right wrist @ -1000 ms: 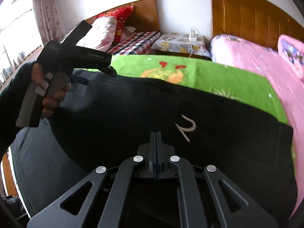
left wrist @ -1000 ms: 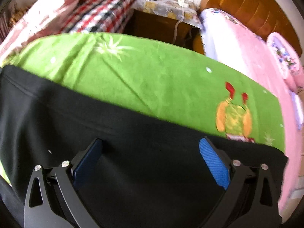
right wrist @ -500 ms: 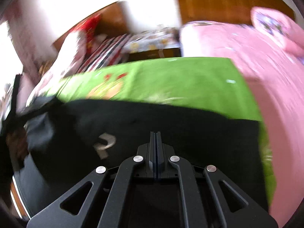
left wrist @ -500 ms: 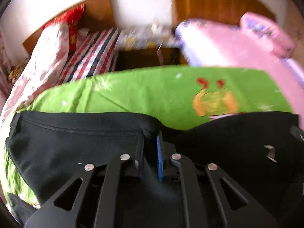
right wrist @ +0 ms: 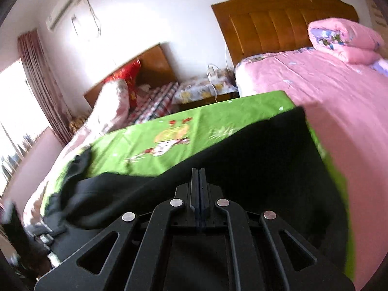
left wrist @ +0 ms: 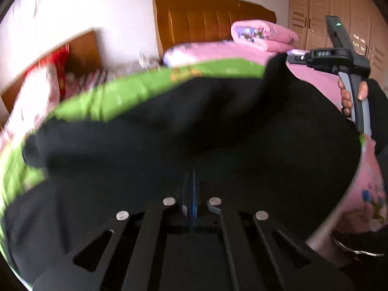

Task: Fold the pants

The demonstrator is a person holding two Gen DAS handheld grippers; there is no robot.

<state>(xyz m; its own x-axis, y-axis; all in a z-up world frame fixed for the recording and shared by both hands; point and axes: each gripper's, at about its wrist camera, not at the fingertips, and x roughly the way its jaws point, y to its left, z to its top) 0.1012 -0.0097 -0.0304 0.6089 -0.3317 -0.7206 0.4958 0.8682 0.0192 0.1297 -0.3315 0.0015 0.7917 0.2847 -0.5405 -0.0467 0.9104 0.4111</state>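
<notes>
The black pants (left wrist: 218, 121) lie bunched on a green cartoon sheet (left wrist: 109, 97). My left gripper (left wrist: 191, 177) is shut on the pants, with dark cloth all around its closed blue pads. A corner of the pants rises in a peak to my right gripper (left wrist: 287, 58), held by a hand (left wrist: 349, 97) at the upper right. In the right wrist view the right gripper (right wrist: 198, 172) is shut on the pants (right wrist: 266, 157), which drape off to the left over the green sheet (right wrist: 169, 126).
A pink bed (right wrist: 327, 92) with a folded pink quilt (right wrist: 344, 38) and a wooden headboard (right wrist: 278, 19) lies to the right. A nightstand (right wrist: 203, 89) and a plaid bed (right wrist: 155, 104) stand behind. A wardrobe (left wrist: 315, 12) fills the far right.
My left gripper went from wide open to shut on the pants' edge, then swept sideways with the cloth. My right gripper stayed shut and swung, lifting its corner of the pants.
</notes>
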